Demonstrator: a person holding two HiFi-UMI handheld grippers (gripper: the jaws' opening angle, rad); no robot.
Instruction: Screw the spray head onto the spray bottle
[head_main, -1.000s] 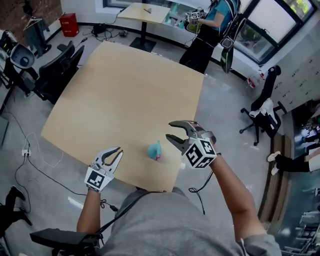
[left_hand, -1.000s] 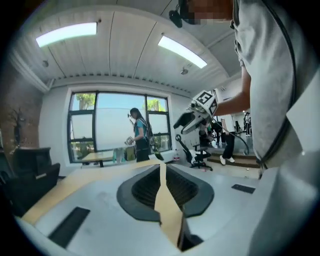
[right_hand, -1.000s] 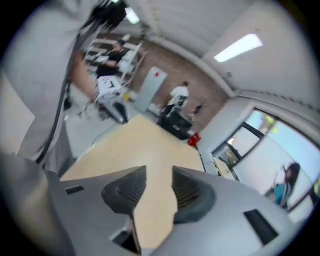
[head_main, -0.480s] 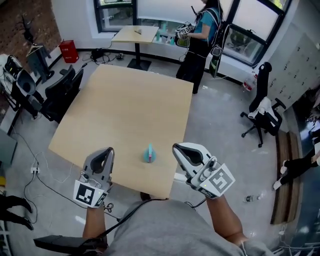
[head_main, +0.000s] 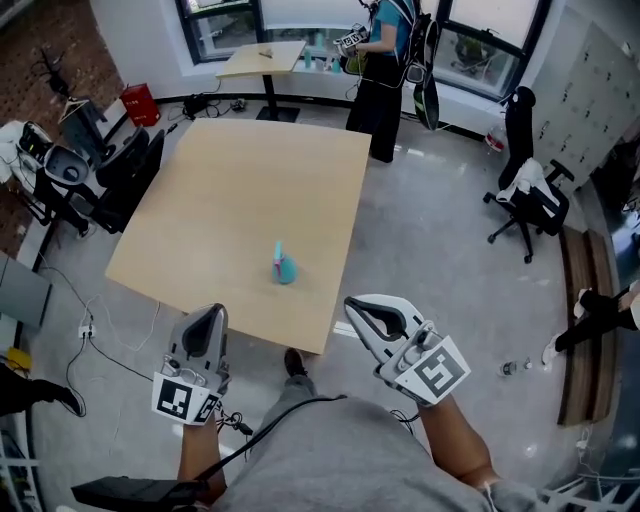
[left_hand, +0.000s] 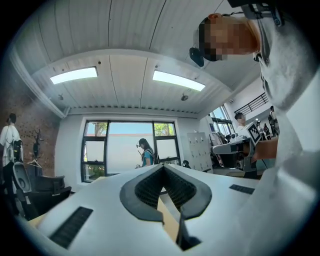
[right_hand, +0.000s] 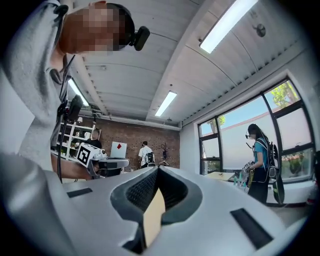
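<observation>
Claws are both pressed together with nothing between them: the left claw (head_main: 207, 318) and the right claw (head_main: 358, 308) hang over the floor in front of the person, short of the near edge of the desk (head_main: 250, 180). The teal spray bottle (head_main: 284, 267) stands on the desk near that edge, well apart from both, its top too small to make out.

Office: 2 wooden tables (head_main: 230, 190), swivel chairs (head_main: 528, 205), lockers (head_main: 592, 80), brick wall (right_hand: 131, 140), large windows (left_hand: 127, 152).
</observation>
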